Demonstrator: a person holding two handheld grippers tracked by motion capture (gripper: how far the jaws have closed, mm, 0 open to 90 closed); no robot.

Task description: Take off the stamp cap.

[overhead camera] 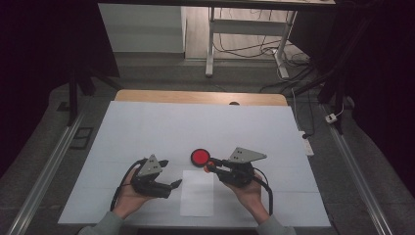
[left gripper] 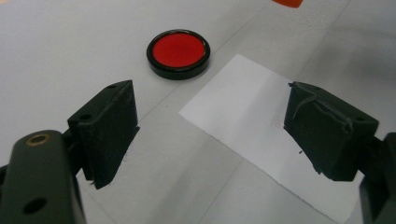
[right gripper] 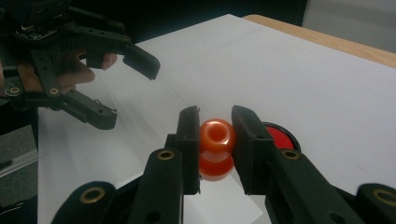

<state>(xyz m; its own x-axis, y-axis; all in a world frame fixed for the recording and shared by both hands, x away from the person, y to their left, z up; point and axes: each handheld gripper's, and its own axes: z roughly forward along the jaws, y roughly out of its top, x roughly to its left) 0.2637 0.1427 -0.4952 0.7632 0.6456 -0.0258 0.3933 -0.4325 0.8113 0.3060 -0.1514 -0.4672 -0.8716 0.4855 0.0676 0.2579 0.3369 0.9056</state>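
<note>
The right tool (right gripper: 215, 140) is clamped on an orange stamp (right gripper: 216, 140) — a small, glossy piece with a rounded, dimpled top and a waist below it, gripped on both sides by the black jaws. In the high view the right tool (overhead camera: 211, 165) holds it just above the white-covered tabletop (overhead camera: 147, 127), toward the near edge and a little right of the middle. Just beside it sits a round ink pad (overhead camera: 200, 156) — red inside a black rim — resting flat on the tabletop. A sheet of white paper (overhead camera: 197, 196) lies close to the near edge, between the two hands. The left tool (overhead camera: 169, 172) hovers left of the paper with its jaws spread wide and nothing between them.
</note>
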